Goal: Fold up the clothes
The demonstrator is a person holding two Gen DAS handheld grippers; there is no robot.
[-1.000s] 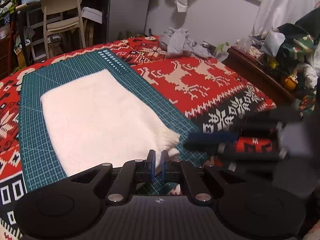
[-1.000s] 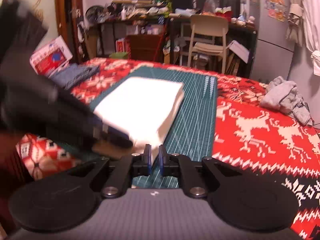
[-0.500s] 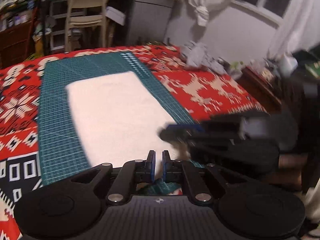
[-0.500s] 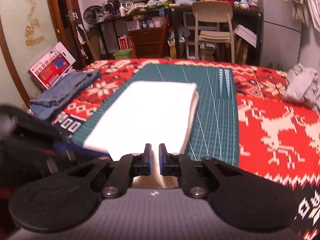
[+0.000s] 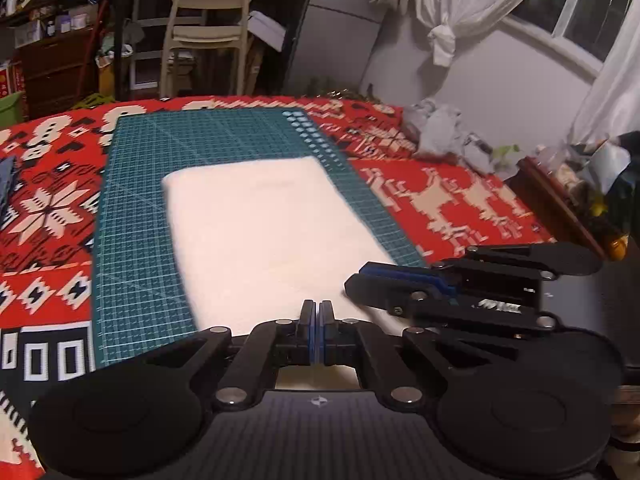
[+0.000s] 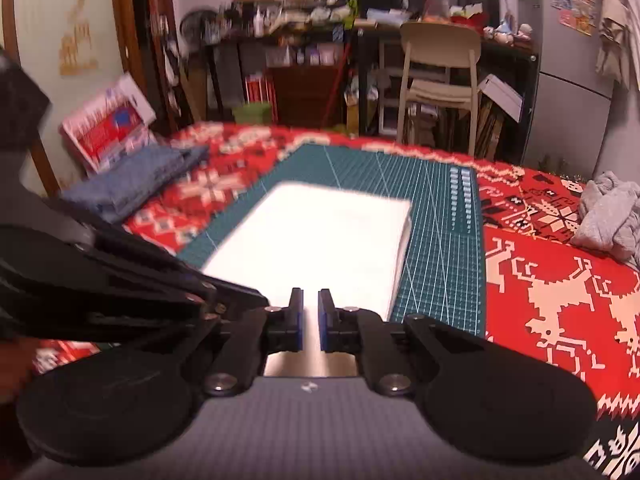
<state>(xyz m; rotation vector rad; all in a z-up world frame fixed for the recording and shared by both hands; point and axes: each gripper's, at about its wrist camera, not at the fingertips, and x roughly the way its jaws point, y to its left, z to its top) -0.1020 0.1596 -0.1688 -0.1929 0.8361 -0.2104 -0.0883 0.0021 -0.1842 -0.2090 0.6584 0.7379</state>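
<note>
A white knit garment point(image 5: 260, 232) lies folded in a flat rectangle on the green cutting mat point(image 5: 136, 240). My left gripper point(image 5: 318, 312) sits low over the garment's near edge, its blue pads pressed together with no cloth visibly between them. The right gripper point(image 5: 352, 280) lies just to its right over the near right corner, fingers close together. In the right wrist view the garment point(image 6: 320, 236) fills the mat point(image 6: 440, 240) ahead. There the right gripper point(image 6: 311, 304) shows only a narrow slit between its pads, white cloth behind it. The left gripper point(image 6: 256, 298) reaches in from the left.
The mat rests on a red patterned blanket point(image 5: 460, 208). A crumpled grey garment point(image 6: 608, 212) lies at the far right and a folded blue one point(image 6: 136, 180) at the far left. A pale chair point(image 5: 208, 12) and cluttered shelves stand beyond. A wooden frame point(image 5: 560, 208) borders the right side.
Both grippers came in over the garment's near edge and now sit side by side. The left gripper's pads closed from a small gap. The bulging near corner now lies flat.
</note>
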